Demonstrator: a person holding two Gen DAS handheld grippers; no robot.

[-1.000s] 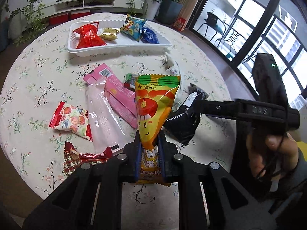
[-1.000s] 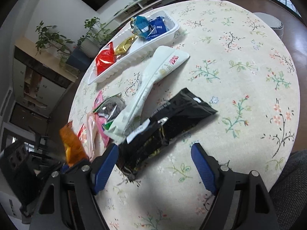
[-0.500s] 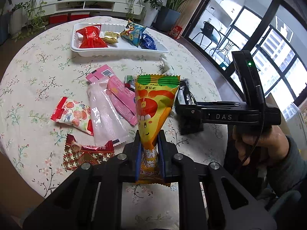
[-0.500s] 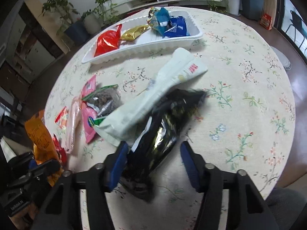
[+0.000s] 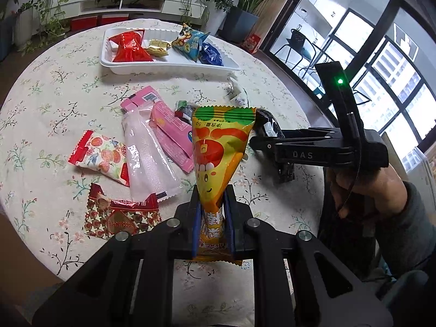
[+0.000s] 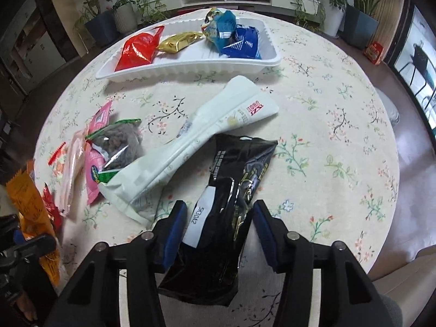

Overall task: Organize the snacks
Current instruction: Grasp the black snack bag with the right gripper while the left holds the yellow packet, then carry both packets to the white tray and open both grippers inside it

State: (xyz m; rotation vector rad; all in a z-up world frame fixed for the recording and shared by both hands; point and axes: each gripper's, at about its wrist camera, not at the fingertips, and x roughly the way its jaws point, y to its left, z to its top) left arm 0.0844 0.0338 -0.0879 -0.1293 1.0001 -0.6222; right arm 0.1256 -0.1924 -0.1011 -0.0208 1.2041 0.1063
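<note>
meanwhile white tray (image 6: 188,66) holds four snacks; left gripper (image 5: 212,212) clamps orange packet (image 5: 220,147), right gripper (image 6: 218,218) closing around black bag (image 6: 234,179).

Both grippers are matte black plastic frames with angular cut-outs and round silver screw heads at the finger joints. The left gripper (image 5: 212,212) has thin blue pads lining its two fingers. The right gripper (image 6: 219,226) has thicker blue pads; seen from the side in the left wrist view, its body bears pale "DAS" lettering, a small green light on an upright black block, and a thin black cable. The right hand (image 5: 362,188) emerges from a grey sleeve (image 5: 414,234)
</note>
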